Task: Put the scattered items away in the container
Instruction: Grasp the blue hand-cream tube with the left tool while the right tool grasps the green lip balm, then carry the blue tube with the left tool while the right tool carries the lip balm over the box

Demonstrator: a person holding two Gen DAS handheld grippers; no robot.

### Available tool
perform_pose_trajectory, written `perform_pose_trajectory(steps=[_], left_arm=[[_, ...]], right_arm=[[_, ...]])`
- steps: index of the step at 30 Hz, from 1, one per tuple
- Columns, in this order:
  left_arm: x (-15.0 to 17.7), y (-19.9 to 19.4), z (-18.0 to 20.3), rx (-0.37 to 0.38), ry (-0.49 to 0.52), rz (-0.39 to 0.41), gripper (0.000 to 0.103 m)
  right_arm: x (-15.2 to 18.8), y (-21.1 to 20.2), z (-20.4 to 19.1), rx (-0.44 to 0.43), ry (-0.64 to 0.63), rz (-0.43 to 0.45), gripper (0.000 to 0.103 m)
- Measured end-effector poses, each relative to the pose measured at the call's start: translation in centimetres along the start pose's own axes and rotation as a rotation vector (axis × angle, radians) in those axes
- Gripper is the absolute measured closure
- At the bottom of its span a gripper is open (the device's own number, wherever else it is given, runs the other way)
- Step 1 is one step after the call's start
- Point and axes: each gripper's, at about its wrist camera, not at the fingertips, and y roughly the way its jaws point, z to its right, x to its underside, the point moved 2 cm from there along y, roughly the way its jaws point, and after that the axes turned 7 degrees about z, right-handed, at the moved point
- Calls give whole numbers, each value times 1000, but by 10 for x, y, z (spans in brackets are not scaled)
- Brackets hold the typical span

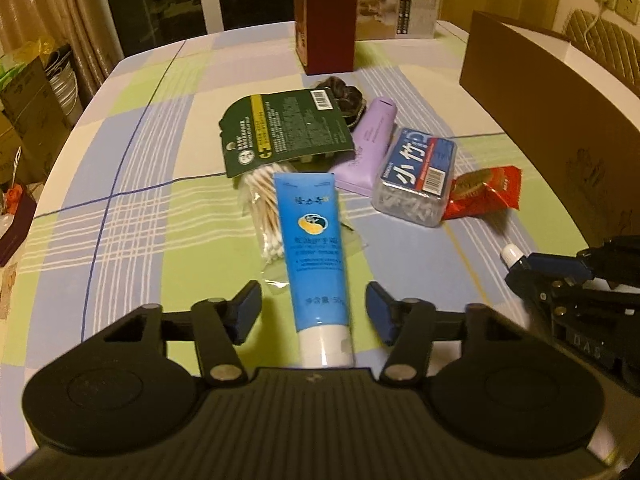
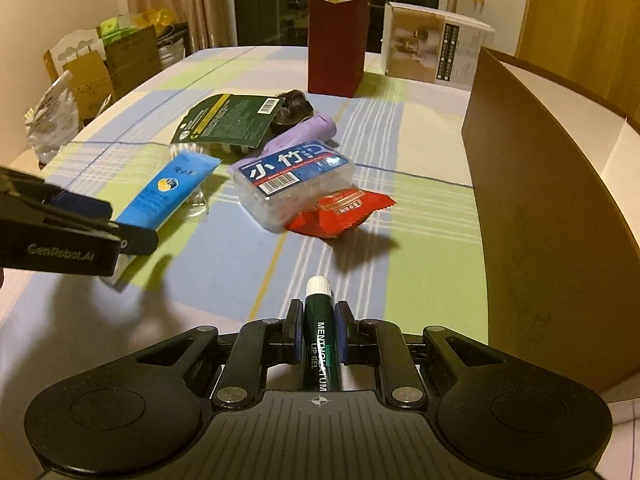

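Right tool clenches a slim green plastic lip-gel tube; left tool, released, straddles a glossy blue squeeze tube on the plaid-clothed surface.

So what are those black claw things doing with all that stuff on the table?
A person is tidying with two grippers. The right gripper has its fingers shut on a green lip gel, next to the brown box. The left gripper is open, one finger on each side of the blue tube, not squeezing it yet. The purple tube, clear case, red packet, cotton swabs and green card lie on the table.
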Motion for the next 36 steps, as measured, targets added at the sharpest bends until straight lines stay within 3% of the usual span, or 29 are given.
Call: perform_pose_trajectory(steps=[3,5,14,24,36], left_arm=[[0,3,4,-4,34,-1,58],[1,6,5,-12,46,-11,66],[1,14,4,-16,34,-20,75],[1,2,6,-18,23,-8,78],[-3,-31,18,0,24,47,78]], right_arm=[[1,0,-3,-1,-12,5,85],[2,0,-4,-1,-17,9,85],[2,1,-2,-7,-19,17,85],[1,-2,-4,-12,-19,25,85],[-8,-35,-4,-3,-14,79,85]])
